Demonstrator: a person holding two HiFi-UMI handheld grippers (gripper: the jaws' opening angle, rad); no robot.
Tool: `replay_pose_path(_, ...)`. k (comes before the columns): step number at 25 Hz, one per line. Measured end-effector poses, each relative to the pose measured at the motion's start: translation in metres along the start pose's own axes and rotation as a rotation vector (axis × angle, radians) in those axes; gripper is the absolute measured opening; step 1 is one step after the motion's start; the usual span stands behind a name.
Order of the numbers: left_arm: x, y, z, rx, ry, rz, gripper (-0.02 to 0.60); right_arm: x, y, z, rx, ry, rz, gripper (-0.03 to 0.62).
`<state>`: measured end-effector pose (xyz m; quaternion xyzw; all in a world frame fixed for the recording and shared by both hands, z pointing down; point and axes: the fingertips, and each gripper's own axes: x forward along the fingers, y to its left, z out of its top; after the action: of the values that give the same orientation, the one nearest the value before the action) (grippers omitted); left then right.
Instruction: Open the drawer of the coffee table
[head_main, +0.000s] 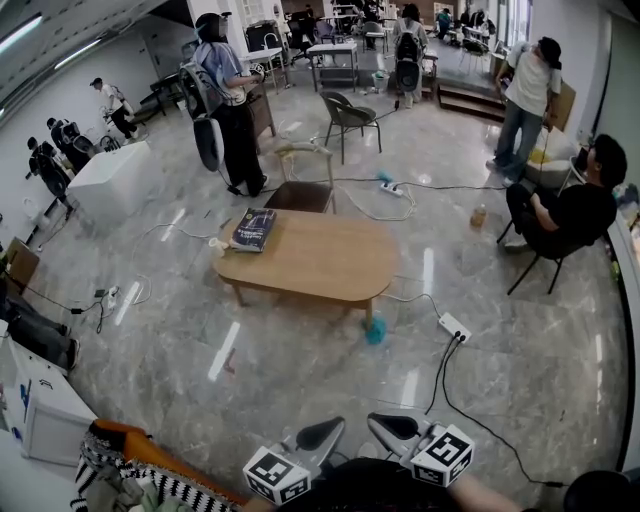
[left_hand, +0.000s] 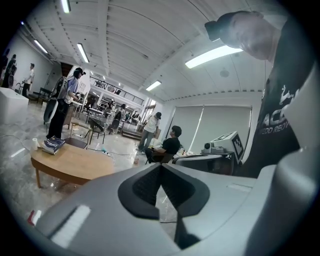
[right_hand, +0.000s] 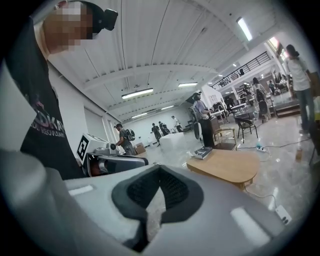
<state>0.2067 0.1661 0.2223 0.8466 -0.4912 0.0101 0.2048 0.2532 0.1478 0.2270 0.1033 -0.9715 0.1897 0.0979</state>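
Coffee table sits in the middle of the head view, well apart from me. It has a light wood top, oblong with rounded ends, on short legs. From this height I see only the top and the near edge, and I cannot make out the drawer front. A book lies on the table's upper-left end, and the rest of the top is bare wood. A chair stands just beyond the far edge. Glossy floor runs open between me and the near edge. A power strip and its cable lie to the lower right of the table. My left gripper and right gripper are at the bottom edge of the frame, side by side and low.

In the left gripper view, the left gripper has its jaws closed tip to tip with nothing between them. The table is at the middle left with the book on its far left end. My right gripper shows at the right.

In the right gripper view, the right gripper is likewise closed on nothing. The table is at the middle right, its rounded end toward me, with the book on its left end. The power strip is at the lower right, and my left gripper at the left.
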Motion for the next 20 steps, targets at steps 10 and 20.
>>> replay_pose_path(10,-0.003,0.014,0.013,0.008,0.021,0.052,0.006,0.007,-0.012,0.015,0.036,-0.046,0.015,0.002)
replay_pose_path(20,-0.013,0.065,0.025,-0.002,-0.023,0.028,0.007,0.044,-0.024,0.016,0.046,-0.036,-0.046,0.002)
